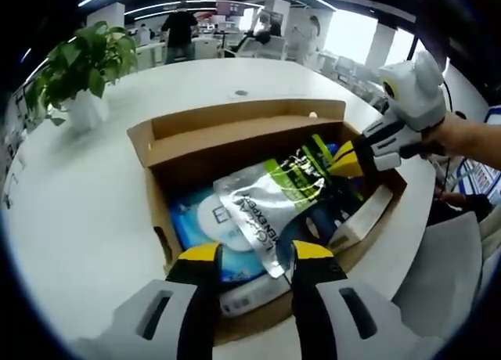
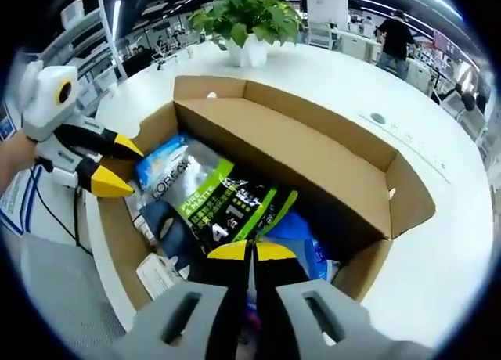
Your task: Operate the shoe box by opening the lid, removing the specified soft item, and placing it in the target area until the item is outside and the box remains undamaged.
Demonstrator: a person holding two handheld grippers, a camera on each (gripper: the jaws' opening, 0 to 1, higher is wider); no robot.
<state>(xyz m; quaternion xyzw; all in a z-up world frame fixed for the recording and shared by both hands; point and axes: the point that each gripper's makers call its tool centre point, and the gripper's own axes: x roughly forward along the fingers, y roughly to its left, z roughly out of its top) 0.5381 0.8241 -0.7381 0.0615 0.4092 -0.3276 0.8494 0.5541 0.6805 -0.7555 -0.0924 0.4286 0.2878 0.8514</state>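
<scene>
White round table in an open office carries the cardboard shoe box, its lid already folded back, and inside the box lies a silver and green soft pouch on top of blue packets. My left gripper hovers over the near edge of the box with jaws spread and holding nothing. My right gripper reaches into the box with jaws pressed together at the edge of the pouch; I cannot tell if they pinch it.
</scene>
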